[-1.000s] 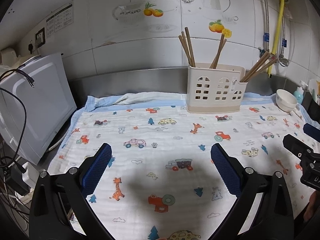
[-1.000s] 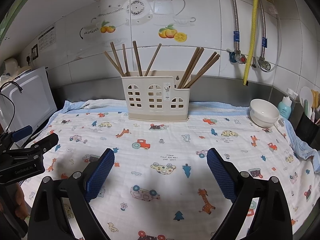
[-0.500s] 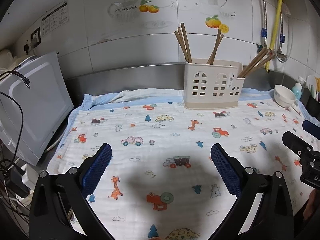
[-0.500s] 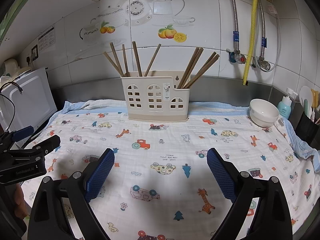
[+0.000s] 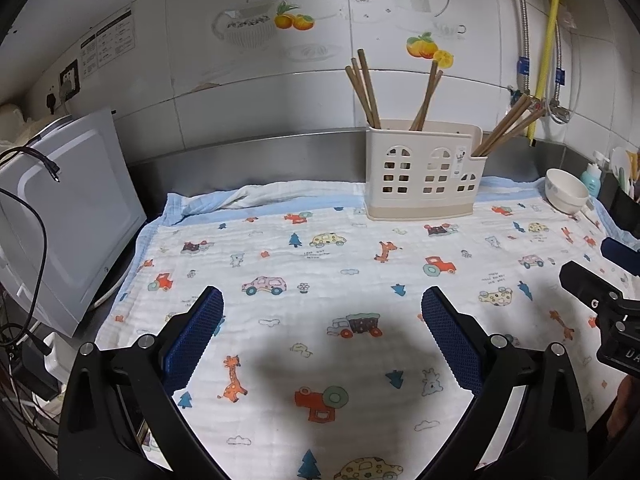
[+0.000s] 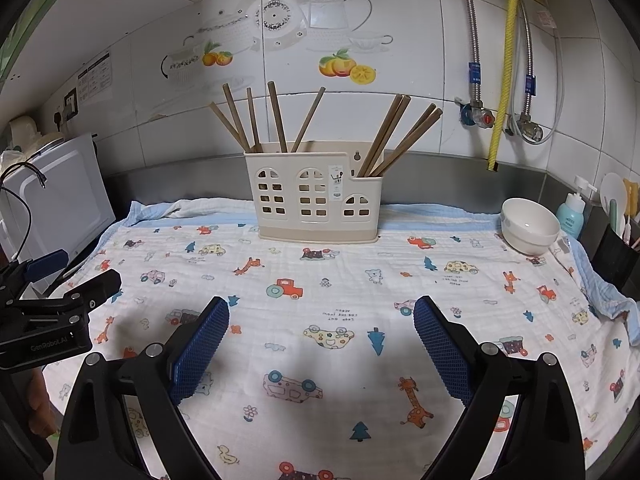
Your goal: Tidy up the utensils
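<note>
A cream utensil holder stands at the back of the counter on a cartoon-print cloth. Several wooden chopsticks stand in its taller left section, and several more lean right in its lower right section. My left gripper is open and empty above the cloth's front. My right gripper is open and empty, also above the front of the cloth. Each gripper shows at the edge of the other's view.
A white appliance with cables stands at the left. A white bowl, a blue bottle and a dark holder with utensils are at the right. Pipes and a yellow hose run down the tiled wall.
The left wrist view has shifted slightly, with the holder sliding a little left and down in frame. The right gripper has barely moved. Both stay open.
</note>
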Demonstrator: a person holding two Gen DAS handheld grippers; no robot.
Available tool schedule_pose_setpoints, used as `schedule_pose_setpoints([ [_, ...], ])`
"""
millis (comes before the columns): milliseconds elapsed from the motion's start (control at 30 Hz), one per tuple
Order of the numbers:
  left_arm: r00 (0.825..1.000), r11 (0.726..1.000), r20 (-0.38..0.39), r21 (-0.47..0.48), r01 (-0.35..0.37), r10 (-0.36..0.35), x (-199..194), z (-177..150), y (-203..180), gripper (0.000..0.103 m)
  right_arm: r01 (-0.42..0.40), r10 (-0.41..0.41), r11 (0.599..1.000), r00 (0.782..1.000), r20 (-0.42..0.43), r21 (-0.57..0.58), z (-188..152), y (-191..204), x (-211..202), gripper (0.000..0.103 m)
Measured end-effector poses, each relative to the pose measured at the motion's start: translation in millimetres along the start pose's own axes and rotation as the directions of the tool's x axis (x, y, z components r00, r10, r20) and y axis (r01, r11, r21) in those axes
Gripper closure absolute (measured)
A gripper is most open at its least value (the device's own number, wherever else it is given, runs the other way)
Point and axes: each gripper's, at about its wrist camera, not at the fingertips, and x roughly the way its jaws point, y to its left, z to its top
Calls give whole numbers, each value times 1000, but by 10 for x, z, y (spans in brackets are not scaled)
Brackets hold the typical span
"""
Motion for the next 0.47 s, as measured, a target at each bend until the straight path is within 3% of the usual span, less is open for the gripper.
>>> schedule_pose_setpoints([
  [467, 1000, 1000, 13, 6, -13, 13, -16, -2, -6, 5, 1, -1, 1000, 1000, -1, 4, -5, -3, 1, 13],
])
